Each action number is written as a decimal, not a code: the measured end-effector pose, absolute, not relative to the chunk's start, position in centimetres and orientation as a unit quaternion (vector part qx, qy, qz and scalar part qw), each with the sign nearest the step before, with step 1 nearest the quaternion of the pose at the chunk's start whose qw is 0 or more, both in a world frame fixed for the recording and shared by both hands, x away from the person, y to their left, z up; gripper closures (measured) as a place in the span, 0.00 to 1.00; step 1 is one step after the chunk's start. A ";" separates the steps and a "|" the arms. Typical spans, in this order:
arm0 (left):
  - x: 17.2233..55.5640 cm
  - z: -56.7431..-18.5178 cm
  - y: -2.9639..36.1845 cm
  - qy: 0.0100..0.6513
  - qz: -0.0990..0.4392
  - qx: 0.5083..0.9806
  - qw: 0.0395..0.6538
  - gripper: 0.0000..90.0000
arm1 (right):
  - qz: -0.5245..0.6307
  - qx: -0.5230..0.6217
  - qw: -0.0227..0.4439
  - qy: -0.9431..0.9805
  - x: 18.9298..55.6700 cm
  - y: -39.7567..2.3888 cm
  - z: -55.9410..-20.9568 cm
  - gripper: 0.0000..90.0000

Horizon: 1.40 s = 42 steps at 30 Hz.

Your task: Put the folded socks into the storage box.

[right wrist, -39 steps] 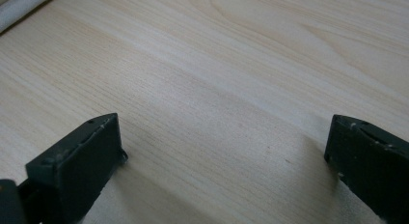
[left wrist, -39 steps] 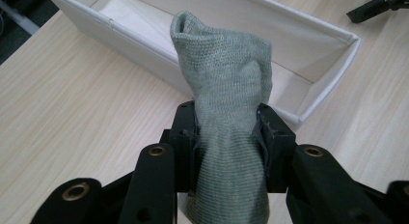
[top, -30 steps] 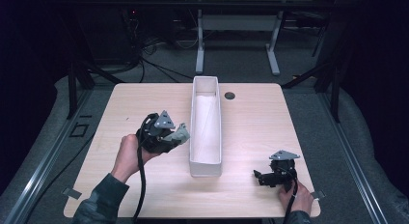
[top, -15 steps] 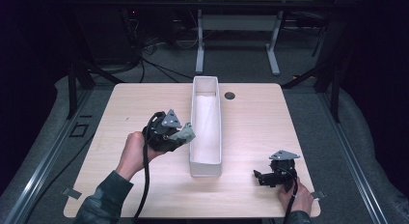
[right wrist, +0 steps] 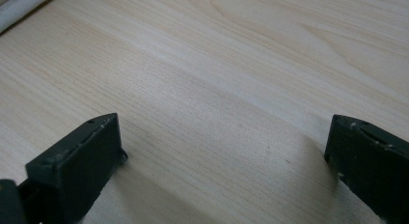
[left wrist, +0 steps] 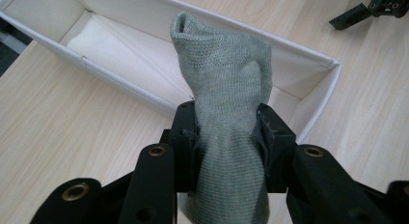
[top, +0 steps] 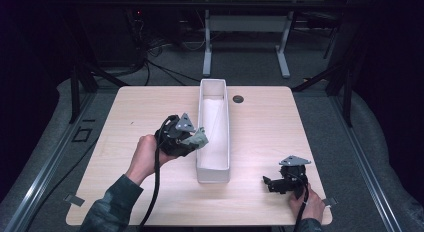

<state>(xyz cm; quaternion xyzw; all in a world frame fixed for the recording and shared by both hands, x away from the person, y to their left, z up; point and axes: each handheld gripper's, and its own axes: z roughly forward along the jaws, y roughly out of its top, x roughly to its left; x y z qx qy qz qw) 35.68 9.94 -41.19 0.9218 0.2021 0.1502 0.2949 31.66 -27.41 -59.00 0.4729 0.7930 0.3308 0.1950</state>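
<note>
Item: grey-green sock [left wrist: 226, 89], pinched between the pressed-together jaws of your left tool [top: 192, 139]. Location: raised over the left wall of the white bin [top: 200, 99], near its closer end, the loose upper part leaning toward the bin's inside.

Item: right tool [top: 272, 184], jaws spread and bare, low over the desk [top: 130, 104], to the right of the bin's near end.

Risks: if you let go here, the sock likely drapes across the bin's wall or slips to the desk outside it. The bin looks light; a nudge from your left tool could slide or tip it.
</note>
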 end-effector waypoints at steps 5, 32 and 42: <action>35.8 -41.4 9.4 0.196 0.144 0.925 0.293 0.73 | 0.331 0.473 0.195 0.793 31.7 -27.4 -59.0 0.00; 36.0 -42.6 6.9 0.172 0.120 0.933 0.292 0.73 | 0.331 0.473 0.195 0.793 31.7 -27.4 -59.0 0.00; 35.9 -43.1 6.1 0.165 0.111 0.936 0.289 0.72 | 0.331 0.473 0.195 0.793 31.7 -27.4 -59.0 0.00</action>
